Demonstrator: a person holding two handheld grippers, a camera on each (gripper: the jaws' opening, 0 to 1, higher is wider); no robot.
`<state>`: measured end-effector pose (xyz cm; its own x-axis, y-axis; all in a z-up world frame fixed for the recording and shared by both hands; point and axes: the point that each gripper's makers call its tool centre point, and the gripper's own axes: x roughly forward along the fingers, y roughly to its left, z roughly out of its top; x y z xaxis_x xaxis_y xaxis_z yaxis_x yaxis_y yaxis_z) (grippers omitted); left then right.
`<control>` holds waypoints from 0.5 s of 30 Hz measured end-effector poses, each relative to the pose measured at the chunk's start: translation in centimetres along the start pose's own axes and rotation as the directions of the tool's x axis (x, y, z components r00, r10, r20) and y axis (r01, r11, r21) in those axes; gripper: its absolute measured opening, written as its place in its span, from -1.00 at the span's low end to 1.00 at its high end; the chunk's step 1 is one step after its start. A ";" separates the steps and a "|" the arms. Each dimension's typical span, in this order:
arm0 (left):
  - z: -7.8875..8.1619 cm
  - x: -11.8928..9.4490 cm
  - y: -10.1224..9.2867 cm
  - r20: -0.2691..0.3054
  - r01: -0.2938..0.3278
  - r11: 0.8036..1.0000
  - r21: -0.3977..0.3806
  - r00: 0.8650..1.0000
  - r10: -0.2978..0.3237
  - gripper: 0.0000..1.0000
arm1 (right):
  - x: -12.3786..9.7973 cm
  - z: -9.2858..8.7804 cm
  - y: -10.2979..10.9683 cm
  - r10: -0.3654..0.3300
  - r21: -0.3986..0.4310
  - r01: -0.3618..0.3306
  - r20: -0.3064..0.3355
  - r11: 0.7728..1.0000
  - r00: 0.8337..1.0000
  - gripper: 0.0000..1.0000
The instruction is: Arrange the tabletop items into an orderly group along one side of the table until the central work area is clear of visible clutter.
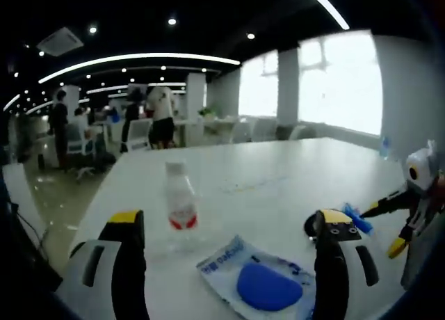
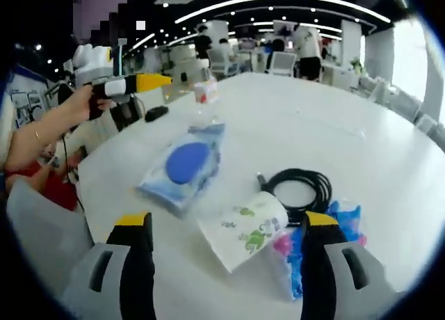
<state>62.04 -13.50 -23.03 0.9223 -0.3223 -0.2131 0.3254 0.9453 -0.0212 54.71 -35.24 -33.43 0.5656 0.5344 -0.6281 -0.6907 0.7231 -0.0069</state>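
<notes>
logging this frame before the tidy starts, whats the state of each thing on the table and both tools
bottle: upright, free
blue pouch: lying flat
black cable: coiled
tissue pack: lying flat beside the cable
left tool: open, empty
right tool: open, empty

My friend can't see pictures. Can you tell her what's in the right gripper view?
A white table holds a blue packet, a coiled black cable, a printed paper roll and a small bottle. The right gripper is open at the bottom, and a hand holds the left gripper at the left.
</notes>
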 end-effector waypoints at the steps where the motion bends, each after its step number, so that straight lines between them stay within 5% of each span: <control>1: -0.1 -0.3 -0.4 -0.006 0.011 1.000 0.017 1.000 -0.011 0.99 | 0.0 -0.3 -0.2 -0.010 -0.018 0.009 -0.015 1.000 1.000 0.64; 15: -0.6 -3.4 -4.5 -0.033 0.107 0.994 0.013 0.994 -0.107 0.99 | 0.7 -2.4 -1.3 -0.104 -0.148 0.090 -0.088 0.985 0.991 0.25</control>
<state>57.33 -16.62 -22.80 0.8749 -0.4196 -0.2420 0.4252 0.9046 -0.0315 54.89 -36.88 -35.75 0.5928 0.4156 -0.6898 -0.6957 0.6957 -0.1787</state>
